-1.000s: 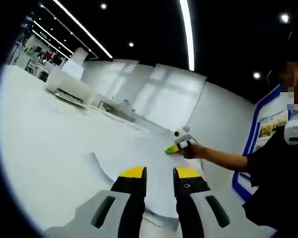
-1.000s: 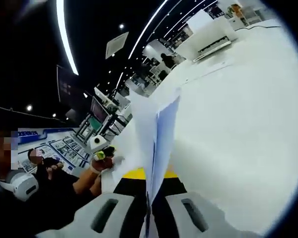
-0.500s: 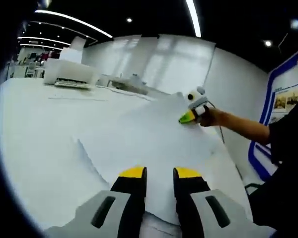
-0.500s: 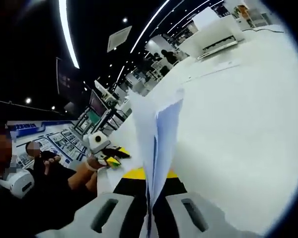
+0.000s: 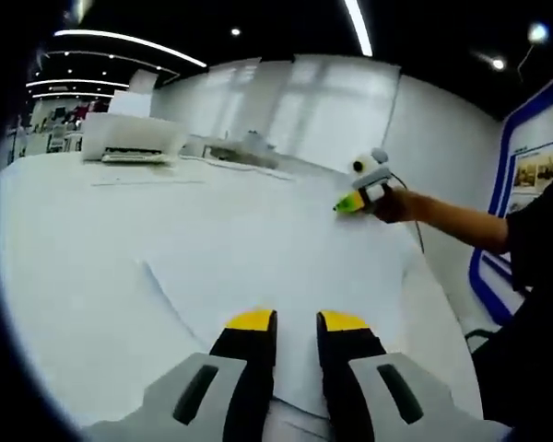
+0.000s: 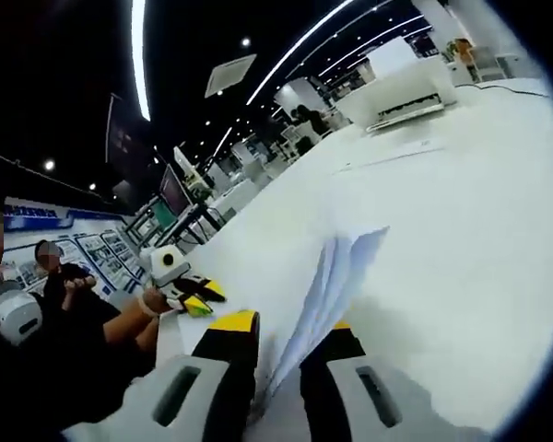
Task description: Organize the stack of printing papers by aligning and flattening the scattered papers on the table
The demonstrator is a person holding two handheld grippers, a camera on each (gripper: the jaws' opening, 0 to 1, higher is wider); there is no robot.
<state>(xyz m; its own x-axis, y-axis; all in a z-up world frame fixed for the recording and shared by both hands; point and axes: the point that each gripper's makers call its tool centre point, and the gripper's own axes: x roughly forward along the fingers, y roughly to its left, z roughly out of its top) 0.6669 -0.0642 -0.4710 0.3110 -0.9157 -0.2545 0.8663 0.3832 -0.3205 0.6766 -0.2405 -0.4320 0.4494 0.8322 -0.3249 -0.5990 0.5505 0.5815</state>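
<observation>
White printing papers [image 5: 258,258] lie spread on the white table [image 5: 64,239]. My left gripper [image 5: 297,322] hovers low over their near edge, its yellow-tipped jaws a narrow gap apart with nothing between them. My right gripper [image 5: 347,204] holds the sheets' far edge. In the right gripper view, a sheaf of papers [image 6: 336,276] rises from between the jaws of my right gripper [image 6: 281,331], leaning right toward the table [image 6: 461,184]. My left gripper [image 6: 201,299] shows at the left there, held in a hand.
A white printer [image 5: 134,138] stands at the table's far end, and the right gripper view shows the same printer [image 6: 401,87]. A blue wall board [image 5: 535,175] is on the right. A seated person [image 6: 60,276] and desks with monitors [image 6: 175,193] lie beyond the table.
The sheaf in my right gripper has tipped from nearly upright to a low lean toward the table. In the left gripper view the papers now lie flatter.
</observation>
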